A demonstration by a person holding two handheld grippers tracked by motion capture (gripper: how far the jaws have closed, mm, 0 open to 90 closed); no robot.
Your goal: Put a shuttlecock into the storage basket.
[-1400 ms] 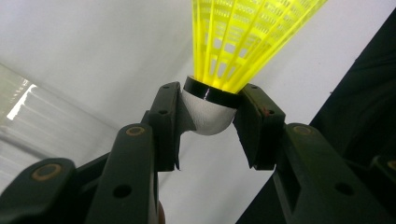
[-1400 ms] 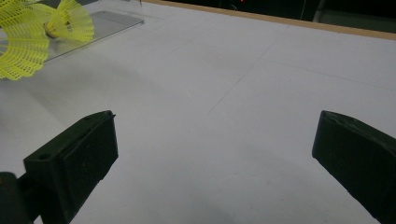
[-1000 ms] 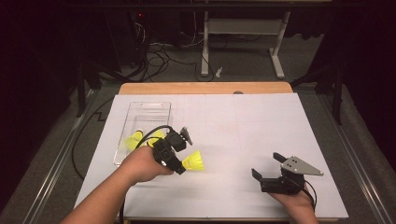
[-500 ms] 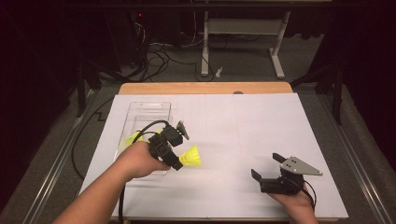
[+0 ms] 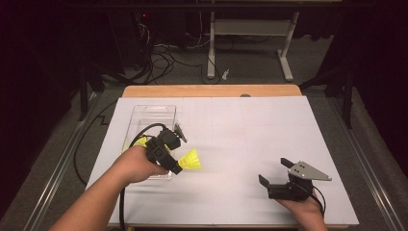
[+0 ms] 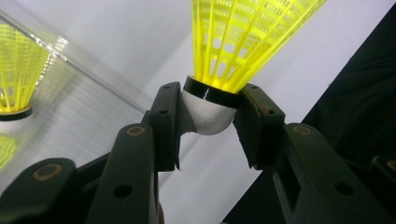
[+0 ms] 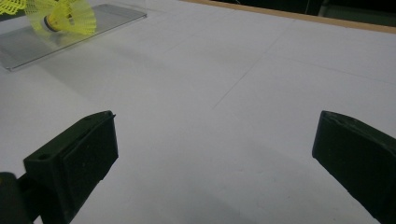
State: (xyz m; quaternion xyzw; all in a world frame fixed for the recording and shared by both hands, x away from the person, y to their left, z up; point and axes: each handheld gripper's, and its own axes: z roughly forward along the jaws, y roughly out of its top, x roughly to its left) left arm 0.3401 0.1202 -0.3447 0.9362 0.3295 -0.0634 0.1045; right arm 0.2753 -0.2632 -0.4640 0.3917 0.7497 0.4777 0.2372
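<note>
My left gripper is shut on a yellow shuttlecock just past the near right corner of a clear plastic tray. In the left gripper view its jaws clamp the white cork, and the yellow skirt fans out beyond them. A second yellow shuttlecock lies in the tray. My right gripper rests open at the near right of the white table, with nothing between its jaws. Far off in the right gripper view, a yellow shuttlecock shows over the tray.
White paper covers the table, with a wooden edge at the far side. A black cable loops from the left gripper across the tray. Beyond the table are a dark floor, cables and a metal stand.
My left gripper has shifted a little toward the tray with the shuttlecock still in it. The right gripper has stayed where it was.
</note>
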